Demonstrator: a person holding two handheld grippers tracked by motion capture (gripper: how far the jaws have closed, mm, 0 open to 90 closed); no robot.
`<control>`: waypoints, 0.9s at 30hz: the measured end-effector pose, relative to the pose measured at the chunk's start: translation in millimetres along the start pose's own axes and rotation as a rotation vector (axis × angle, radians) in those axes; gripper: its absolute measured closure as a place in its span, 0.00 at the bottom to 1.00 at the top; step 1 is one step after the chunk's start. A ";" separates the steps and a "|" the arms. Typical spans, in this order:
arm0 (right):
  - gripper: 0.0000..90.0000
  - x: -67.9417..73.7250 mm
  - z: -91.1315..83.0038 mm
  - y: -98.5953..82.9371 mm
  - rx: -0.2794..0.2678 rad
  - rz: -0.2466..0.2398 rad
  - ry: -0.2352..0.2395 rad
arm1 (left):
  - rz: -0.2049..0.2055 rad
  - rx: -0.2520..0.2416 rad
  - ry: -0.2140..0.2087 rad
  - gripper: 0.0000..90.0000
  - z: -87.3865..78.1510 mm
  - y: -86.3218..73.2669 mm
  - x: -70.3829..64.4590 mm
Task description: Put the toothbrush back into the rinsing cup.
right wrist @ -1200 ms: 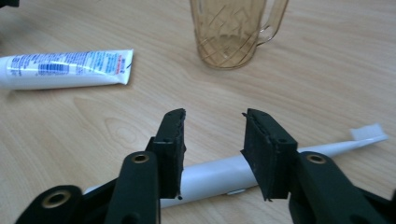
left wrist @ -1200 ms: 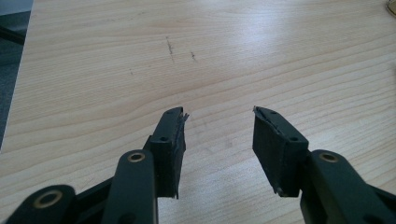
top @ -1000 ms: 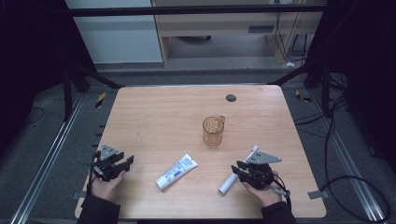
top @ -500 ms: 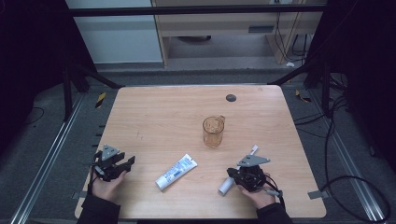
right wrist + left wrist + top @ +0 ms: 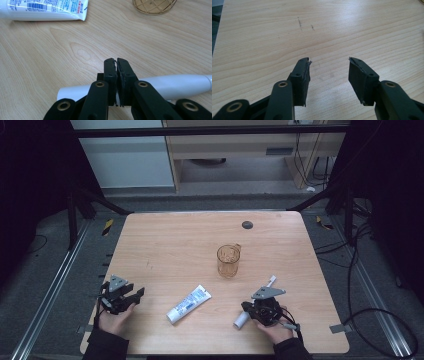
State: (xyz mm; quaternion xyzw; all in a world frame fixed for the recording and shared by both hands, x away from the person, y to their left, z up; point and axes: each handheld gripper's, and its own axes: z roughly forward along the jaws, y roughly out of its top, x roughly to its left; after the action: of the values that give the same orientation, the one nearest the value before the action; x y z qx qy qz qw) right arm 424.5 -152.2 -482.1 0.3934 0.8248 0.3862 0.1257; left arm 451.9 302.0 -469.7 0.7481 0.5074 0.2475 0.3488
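A: Report the left gripper (image 5: 131, 296) and its status.

B: It rested at the table's 7 o'clock corner, held in the person's left hand (image 5: 114, 317). Its jaws stood spread over bare wood, holding nothing, probably parked in reserve.

A: And toward the middle?

B: A white squeeze tube with blue print (image 5: 188, 303) lay flat at 6 o'clock, untouched. A clear amber plastic cup with a handle (image 5: 228, 260) stood upright just right of centre, apparently the receptacle.

A: The right gripper (image 5: 116, 60)?

B: At 5 o'clock, its jaws were pressed together and pinched nothing. The slim white cylindrical toothbrush handle (image 5: 175, 84) lay on the table directly beneath them, crossing under the jaws. The gripper sat low over it, likely positioned for a pickup, for which the jaws would first have to part.

A: Surface and room?

B: A light wooden table (image 5: 165, 240) with a small dark round disc (image 5: 247, 225) at 12 o'clock. Grey floor, black frame tubes and cables surrounded it.
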 end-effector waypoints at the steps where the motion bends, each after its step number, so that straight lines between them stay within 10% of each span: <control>1: 0.96 -0.2 0.2 -0.1 0.002 -0.001 0.000 | 0.000 0.001 0.000 0.56 0.0 0.0 0.1; 27: 0.95 -4.6 -7.7 -7.6 0.017 0.009 -0.002 | 0.001 0.001 0.000 0.56 -0.1 -0.2 0.1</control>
State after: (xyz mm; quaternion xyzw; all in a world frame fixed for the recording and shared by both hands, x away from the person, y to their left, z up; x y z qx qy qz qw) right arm 419.4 -162.7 -483.0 0.3984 0.8262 0.3793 0.1215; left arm 451.7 302.2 -469.7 0.7486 0.5070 0.2473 0.3484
